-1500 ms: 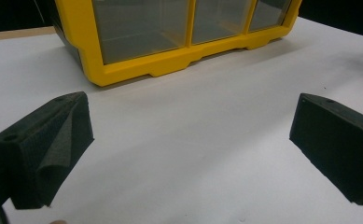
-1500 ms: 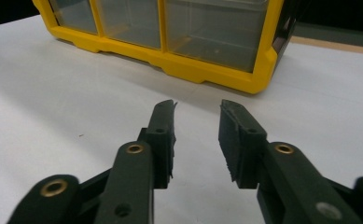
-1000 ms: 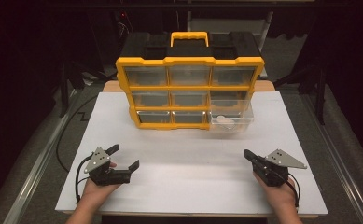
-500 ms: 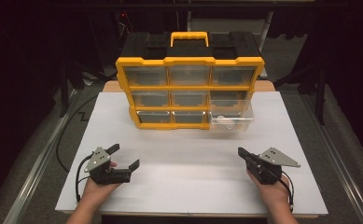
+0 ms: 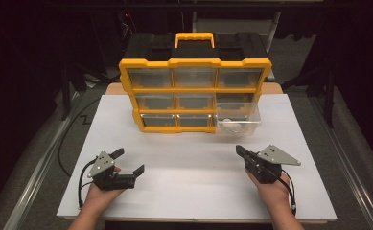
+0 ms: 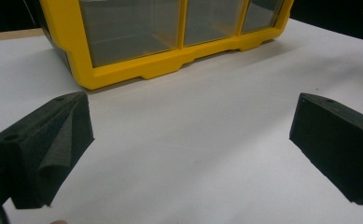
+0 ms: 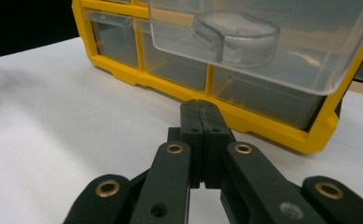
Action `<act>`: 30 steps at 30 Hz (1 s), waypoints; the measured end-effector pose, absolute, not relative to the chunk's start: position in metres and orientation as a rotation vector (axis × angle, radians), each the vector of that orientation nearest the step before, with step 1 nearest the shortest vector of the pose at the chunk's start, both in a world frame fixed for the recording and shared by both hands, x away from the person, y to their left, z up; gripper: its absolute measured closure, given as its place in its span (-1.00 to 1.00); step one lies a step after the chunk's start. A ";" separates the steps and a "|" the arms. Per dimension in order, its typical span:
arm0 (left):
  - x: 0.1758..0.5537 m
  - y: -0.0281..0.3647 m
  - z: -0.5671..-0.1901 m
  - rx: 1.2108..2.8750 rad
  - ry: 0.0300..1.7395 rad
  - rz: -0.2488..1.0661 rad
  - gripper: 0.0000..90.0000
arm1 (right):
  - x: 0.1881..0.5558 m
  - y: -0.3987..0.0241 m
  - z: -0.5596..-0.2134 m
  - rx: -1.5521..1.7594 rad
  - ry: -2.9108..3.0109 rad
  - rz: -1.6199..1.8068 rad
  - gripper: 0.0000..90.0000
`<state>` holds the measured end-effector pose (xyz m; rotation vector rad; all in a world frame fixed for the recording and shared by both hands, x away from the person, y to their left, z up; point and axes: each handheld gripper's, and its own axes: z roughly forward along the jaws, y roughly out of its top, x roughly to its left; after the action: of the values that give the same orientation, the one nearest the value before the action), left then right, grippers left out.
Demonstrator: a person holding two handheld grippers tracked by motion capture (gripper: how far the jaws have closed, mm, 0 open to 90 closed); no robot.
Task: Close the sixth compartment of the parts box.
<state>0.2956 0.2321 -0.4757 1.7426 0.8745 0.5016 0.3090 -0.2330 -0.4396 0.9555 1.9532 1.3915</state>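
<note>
Pulled-out clear drawer [image 5: 237, 122] projects from the organizer's [image 5: 193, 86] bottom-right bay, toward the counter's [image 5: 193, 163] right edge. Right tool [image 5: 240, 151], jaws closed and empty, lies directly before it and nearer; left tool [image 5: 129, 162] gapes open, well apart.

You are facing a yellow-and-black plastic organiser box [image 5: 195, 88] standing upright on the white surface [image 5: 193, 167], its clear bottom-right drawer [image 5: 237, 122] sticking out, pulled open.

White surface [image 5: 193, 177] lies bare up front. Behind it, dark floor, with a black cable [image 5: 71, 132] snaking along the left edge and black stand legs [image 5: 69, 91] at the back left.
</note>
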 end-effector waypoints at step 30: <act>0.294 0.233 -0.475 1.739 0.862 0.499 -0.99 | 0.320 -0.216 -0.390 0.909 1.848 1.394 1.00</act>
<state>0.2936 0.2326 -0.4752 1.7391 0.8623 0.4988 0.3197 -0.2161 -0.3899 0.9087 1.8484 1.3943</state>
